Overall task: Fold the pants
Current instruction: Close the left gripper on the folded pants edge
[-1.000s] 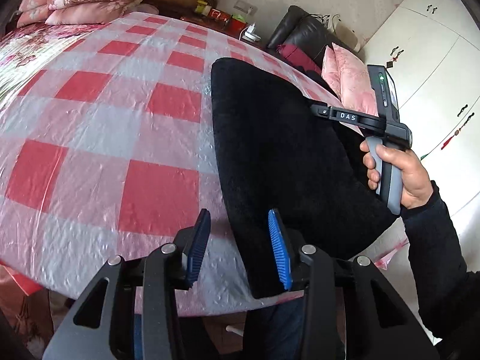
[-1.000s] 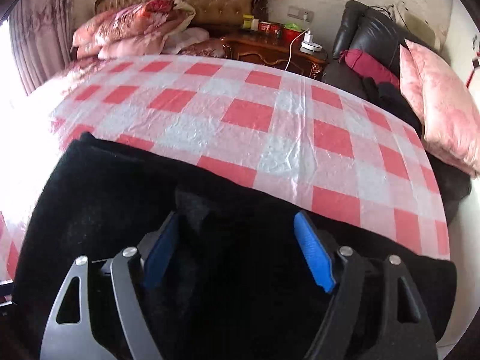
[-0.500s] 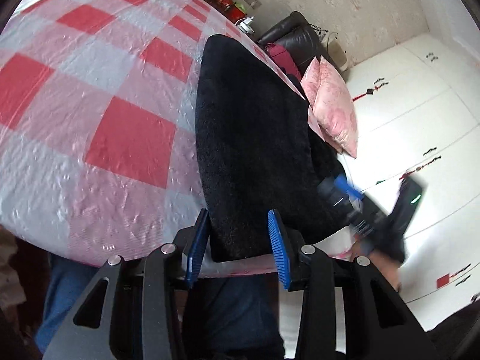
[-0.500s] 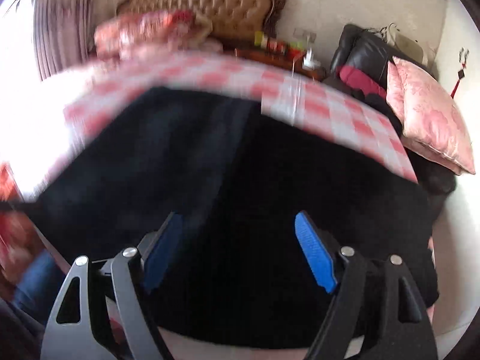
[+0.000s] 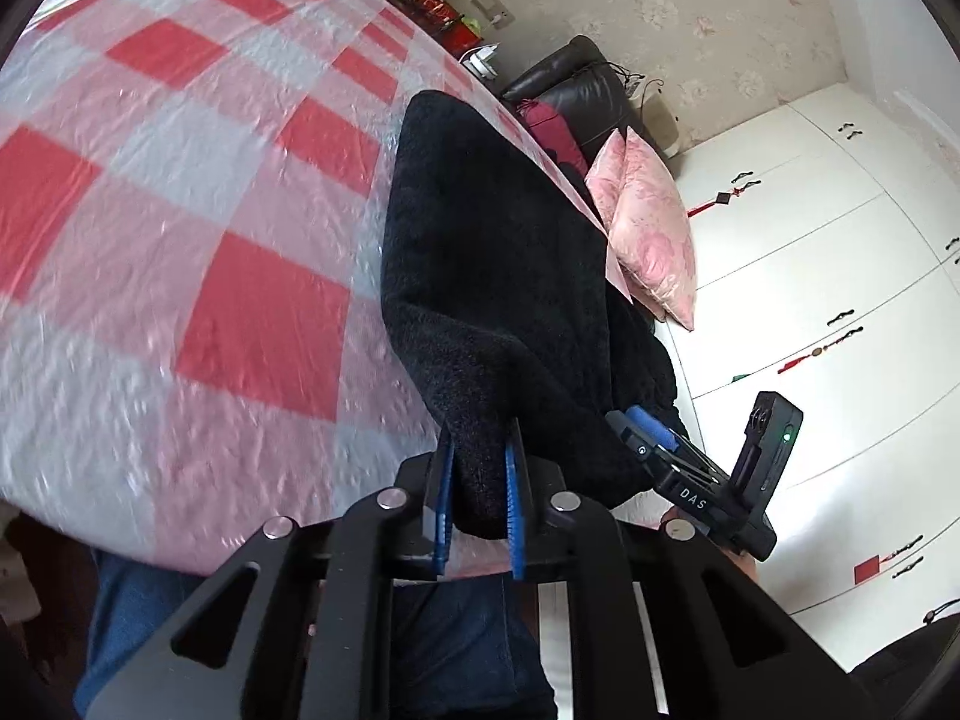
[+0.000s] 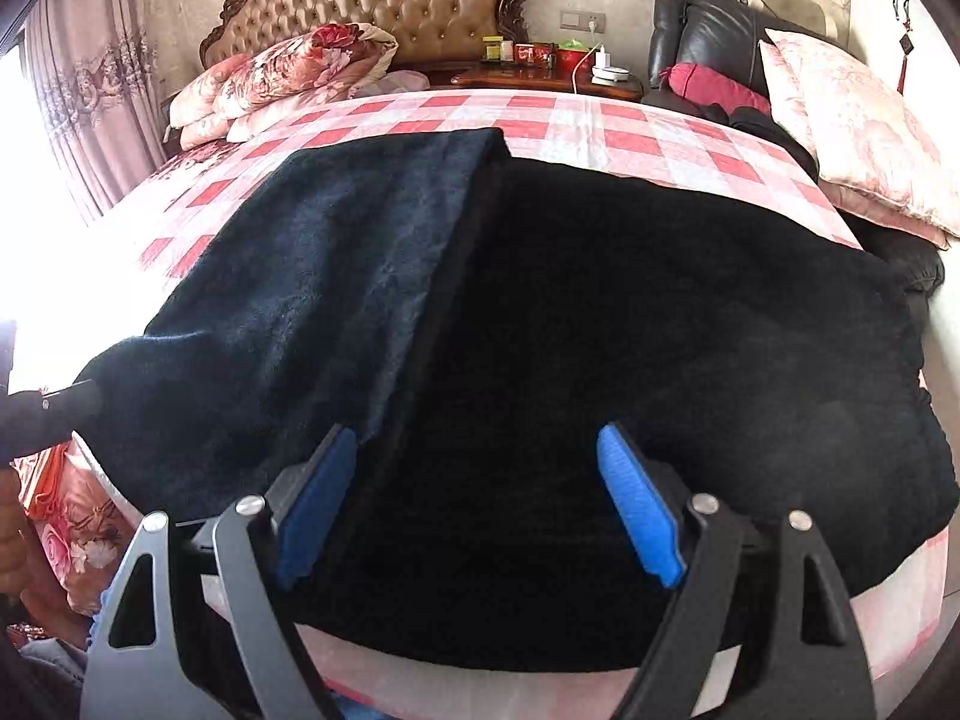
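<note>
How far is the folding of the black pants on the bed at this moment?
Done: the pants lie spread flat on the checked bed cover. In hand: the left gripper is closing on a corner of them; the right gripper hangs open above the cloth. Left: probably every fold.

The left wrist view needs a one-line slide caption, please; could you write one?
Left claw closing on a corner of the black pants at the edge of the checked bed cover.

A: Where does the left wrist camera look?
B: Along its fingers, close over the bed's [image 5: 198,228] near edge.
A: The right?
B: Headboard-ward; both share the black pants [image 6: 600,360].
</note>
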`<state>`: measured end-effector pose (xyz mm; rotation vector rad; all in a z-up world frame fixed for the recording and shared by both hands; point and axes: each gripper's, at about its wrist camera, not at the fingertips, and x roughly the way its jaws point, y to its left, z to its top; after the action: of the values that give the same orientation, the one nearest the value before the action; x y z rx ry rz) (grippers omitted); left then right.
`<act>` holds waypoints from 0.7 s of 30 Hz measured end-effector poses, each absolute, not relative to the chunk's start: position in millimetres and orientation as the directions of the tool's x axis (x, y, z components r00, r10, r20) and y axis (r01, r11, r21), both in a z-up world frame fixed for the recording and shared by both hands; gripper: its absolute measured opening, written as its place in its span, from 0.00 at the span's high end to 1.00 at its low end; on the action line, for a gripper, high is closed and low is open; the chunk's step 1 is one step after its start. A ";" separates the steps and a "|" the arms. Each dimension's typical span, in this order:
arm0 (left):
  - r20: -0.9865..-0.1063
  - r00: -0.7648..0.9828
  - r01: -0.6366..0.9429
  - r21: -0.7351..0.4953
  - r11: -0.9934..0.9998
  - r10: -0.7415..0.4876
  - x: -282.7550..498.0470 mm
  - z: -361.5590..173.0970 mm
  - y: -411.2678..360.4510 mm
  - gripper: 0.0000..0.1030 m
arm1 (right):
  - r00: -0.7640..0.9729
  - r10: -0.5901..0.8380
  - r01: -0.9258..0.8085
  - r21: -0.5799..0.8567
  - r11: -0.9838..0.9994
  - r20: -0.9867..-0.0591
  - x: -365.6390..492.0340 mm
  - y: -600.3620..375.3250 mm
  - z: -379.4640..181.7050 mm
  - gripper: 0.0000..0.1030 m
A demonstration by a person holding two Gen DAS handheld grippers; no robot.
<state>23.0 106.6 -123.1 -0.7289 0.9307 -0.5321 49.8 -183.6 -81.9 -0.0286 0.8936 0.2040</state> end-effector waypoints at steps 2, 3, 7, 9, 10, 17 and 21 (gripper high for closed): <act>-0.520 0.500 0.091 -0.764 0.639 -0.693 26.6 -127.0 111.6 0.88 | 0.608 0.169 -0.179 0.072 0.981 -0.776 49.1 -180.5 -82.4 0.20; -0.516 0.499 0.084 -0.771 0.631 -0.697 27.8 -129.2 113.8 0.88 | 0.609 0.170 -0.180 0.073 0.981 -0.775 50.5 -181.0 -82.8 0.20; -0.514 0.491 0.105 -0.767 0.633 -0.704 28.2 -126.9 109.4 0.88 | 0.614 0.189 -0.176 0.101 0.979 -0.766 48.9 -188.3 -77.1 0.20; -0.517 0.485 0.099 -0.769 0.631 -0.705 26.4 -127.7 109.7 0.84 | 0.651 0.187 -0.140 0.126 0.982 -0.736 40.3 -208.0 -66.8 0.20; -0.518 0.482 0.095 -0.771 0.629 -0.707 25.8 -128.6 109.0 0.79 | 0.670 0.169 -0.120 0.120 0.986 -0.722 37.1 -217.5 -62.5 0.20; -0.476 0.494 0.086 -0.806 0.585 -0.728 22.1 -130.5 106.0 0.65 | 0.669 -0.062 0.175 0.076 0.982 -0.741 30.3 -328.2 -67.9 0.20; -0.500 0.502 0.086 -0.783 0.616 -0.706 20.8 -128.9 99.0 0.65 | 0.662 -0.118 0.083 -0.085 0.993 -0.740 25.2 -309.2 -75.7 0.20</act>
<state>20.8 99.0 -128.9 -0.7735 0.9294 -0.5409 25.2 -309.2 -75.7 -0.0448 0.8399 -0.1136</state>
